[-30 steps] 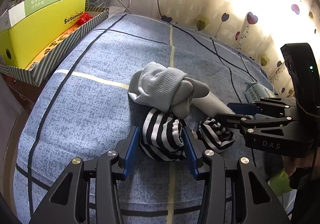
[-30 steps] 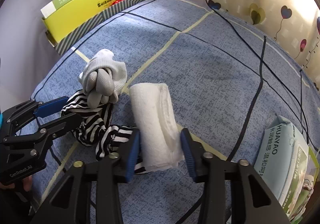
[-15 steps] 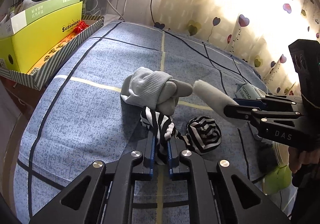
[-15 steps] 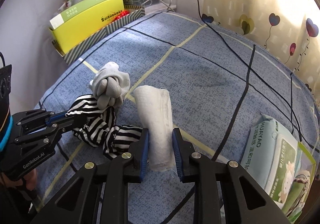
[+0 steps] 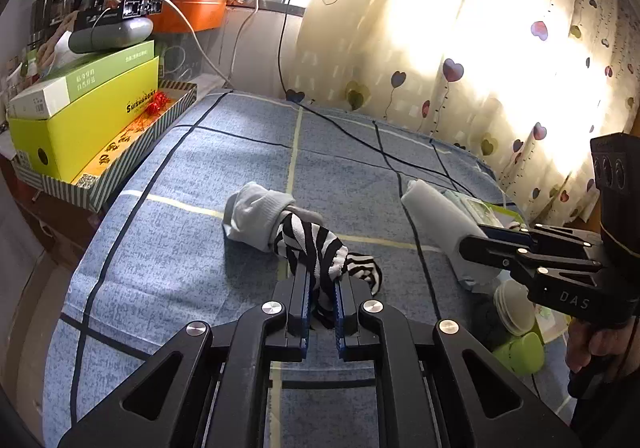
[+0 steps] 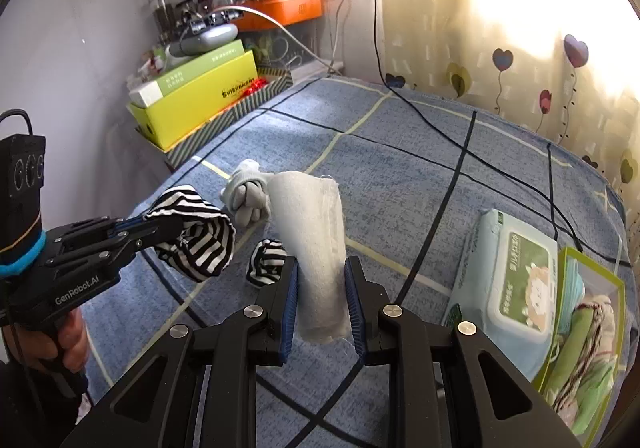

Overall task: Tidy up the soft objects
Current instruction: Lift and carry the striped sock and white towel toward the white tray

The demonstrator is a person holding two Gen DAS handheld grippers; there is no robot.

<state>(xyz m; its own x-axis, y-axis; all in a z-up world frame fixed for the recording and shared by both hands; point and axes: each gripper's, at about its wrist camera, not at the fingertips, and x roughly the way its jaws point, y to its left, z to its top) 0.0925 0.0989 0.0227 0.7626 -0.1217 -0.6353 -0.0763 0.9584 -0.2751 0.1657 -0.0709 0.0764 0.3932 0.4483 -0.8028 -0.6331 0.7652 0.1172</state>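
My left gripper (image 5: 321, 280) is shut on a black-and-white striped sock (image 5: 312, 244) and holds it lifted above the blue bed (image 5: 192, 256); it also shows in the right wrist view (image 6: 200, 236). A second striped sock ball (image 6: 266, 262) lies on the bed below. My right gripper (image 6: 322, 284) is shut on a rolled white towel (image 6: 316, 232), lifted off the bed; it also shows in the left wrist view (image 5: 444, 224). A balled grey-white sock pair (image 5: 256, 216) rests on the bed beyond the striped sock.
A yellow box in a striped tray (image 5: 88, 128) stands at the bed's left edge. A wet-wipes pack (image 6: 512, 284) and a green-rimmed bag of items (image 6: 588, 332) lie at the right. A black cable (image 5: 360, 140) crosses the bed. A heart-patterned curtain hangs behind.
Both grippers have closed on their objects and lifted them: the left raised the striped sock, the right raised the white towel off the bed.
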